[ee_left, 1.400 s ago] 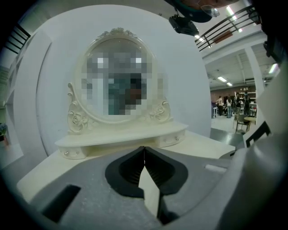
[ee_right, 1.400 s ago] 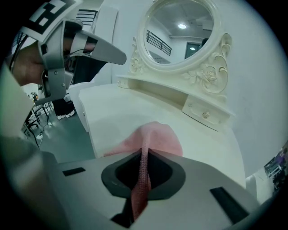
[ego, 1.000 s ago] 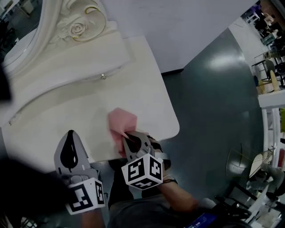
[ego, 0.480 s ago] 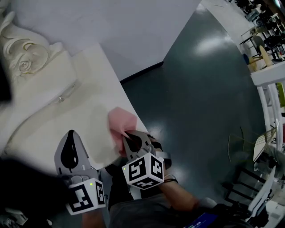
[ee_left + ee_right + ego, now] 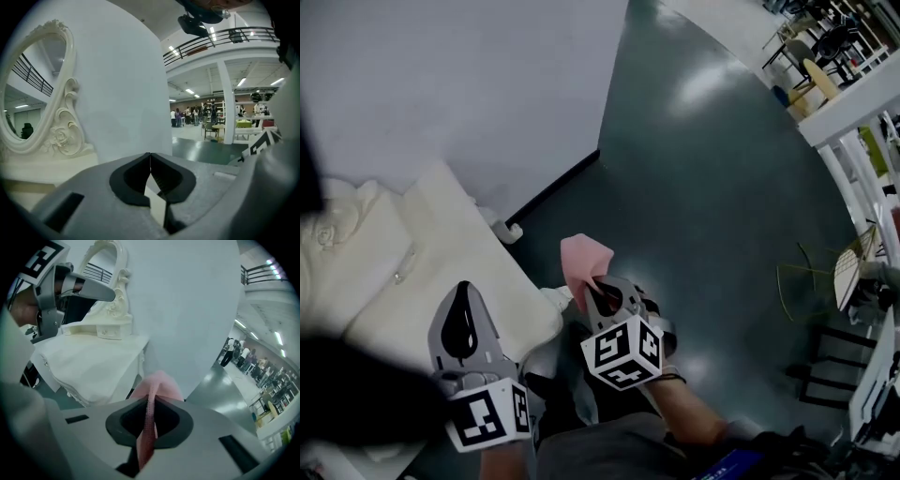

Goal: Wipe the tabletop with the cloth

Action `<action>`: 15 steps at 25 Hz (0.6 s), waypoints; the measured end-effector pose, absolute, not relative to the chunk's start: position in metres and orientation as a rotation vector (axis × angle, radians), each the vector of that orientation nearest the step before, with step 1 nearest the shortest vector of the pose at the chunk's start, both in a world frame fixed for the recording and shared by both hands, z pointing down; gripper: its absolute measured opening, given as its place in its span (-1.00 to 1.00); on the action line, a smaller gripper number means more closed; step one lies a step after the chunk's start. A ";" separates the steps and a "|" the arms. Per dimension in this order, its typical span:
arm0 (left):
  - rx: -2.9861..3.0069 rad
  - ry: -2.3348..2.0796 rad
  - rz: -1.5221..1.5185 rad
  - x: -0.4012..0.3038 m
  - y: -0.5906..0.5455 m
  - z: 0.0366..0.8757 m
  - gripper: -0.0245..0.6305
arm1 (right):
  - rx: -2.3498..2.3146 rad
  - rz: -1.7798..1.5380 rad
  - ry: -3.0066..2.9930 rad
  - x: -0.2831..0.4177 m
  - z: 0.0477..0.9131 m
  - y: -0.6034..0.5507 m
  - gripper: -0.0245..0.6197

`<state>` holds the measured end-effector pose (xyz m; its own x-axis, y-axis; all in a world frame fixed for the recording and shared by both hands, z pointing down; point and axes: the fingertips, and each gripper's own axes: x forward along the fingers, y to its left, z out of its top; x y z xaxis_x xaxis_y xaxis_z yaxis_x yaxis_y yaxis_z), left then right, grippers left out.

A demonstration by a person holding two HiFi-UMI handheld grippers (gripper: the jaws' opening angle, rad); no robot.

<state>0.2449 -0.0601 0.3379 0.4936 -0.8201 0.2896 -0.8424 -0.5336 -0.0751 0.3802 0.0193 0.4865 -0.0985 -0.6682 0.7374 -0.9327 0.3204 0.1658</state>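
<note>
**Current state.** The right gripper (image 5: 602, 289) has its jaws closed firmly on the pink fabric cloth (image 5: 584, 260). In the right gripper view a fold of the cloth runs up between the two pads and stands out past the tips. The left gripper (image 5: 465, 292) has its jaws together with nothing between them. In the head view it sits over the near right corner of the cream-white tabletop (image 5: 469, 253).

**Change over the last second.**
- One second ago the cloth lay on the tabletop near its front edge, with the right gripper pressing it there.
- Half a second ago the cloth was at the right-hand edge of the tabletop.
- The cloth is now clear of the tabletop. It hangs in the air just beyond the table's corner, above the dark green glossy floor (image 5: 703, 187).
- The head view has swung to the right. The ornate white mirror frame (image 5: 61, 136) has left it and appears only in the left gripper view.
- The grip on the cloth is unchanged throughout.

**Meaning for the task.** The cloth no longer touches the surface, so no wiping takes place at this moment. Judged from the cloth's position, the stroke has run off the right edge. Either the pass is complete, or the cloth must be brought back over the tabletop and lowered onto it before the next stroke.
</note>
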 end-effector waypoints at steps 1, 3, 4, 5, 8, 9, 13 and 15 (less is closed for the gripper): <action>2.665 -1.461 0.436 0.254 -0.057 0.331 -0.88 | 1.449 0.458 -1.844 0.389 0.479 0.022 -0.86; 2.705 -1.449 0.406 0.272 -0.053 0.309 -0.88 | 1.507 0.471 -1.867 0.405 0.454 0.021 -0.86; 2.726 -1.449 0.384 0.278 -0.054 0.295 -0.88 | 1.538 0.465 -1.882 0.412 0.438 0.016 -0.86; 2.746 -1.449 0.360 0.283 -0.056 0.281 -0.88 | 1.569 0.446 -1.895 0.417 0.420 0.011 -0.86; 2.804 -1.457 0.295 0.284 -0.054 0.245 -0.88 | 1.647 0.360 -1.968 0.418 0.360 -0.008 -0.86; 2.816 -1.465 0.273 0.281 -0.052 0.236 -0.88 | 1.669 0.333 -2.006 0.414 0.340 -0.014 -0.86; 2.827 -1.513 0.185 0.256 -0.043 0.204 -0.88 | 1.733 0.189 -2.100 0.392 0.265 -0.027 -0.86; 2.827 -1.541 0.148 0.239 -0.036 0.188 -0.88 | 1.740 0.127 -2.159 0.372 0.233 -0.029 -0.86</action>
<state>0.2391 -0.0364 0.1878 0.5392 -0.8411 0.0415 -0.8337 -0.5401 -0.1151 0.3720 -0.0292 0.2330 -0.1741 -0.9264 0.3338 -0.9592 0.2363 0.1553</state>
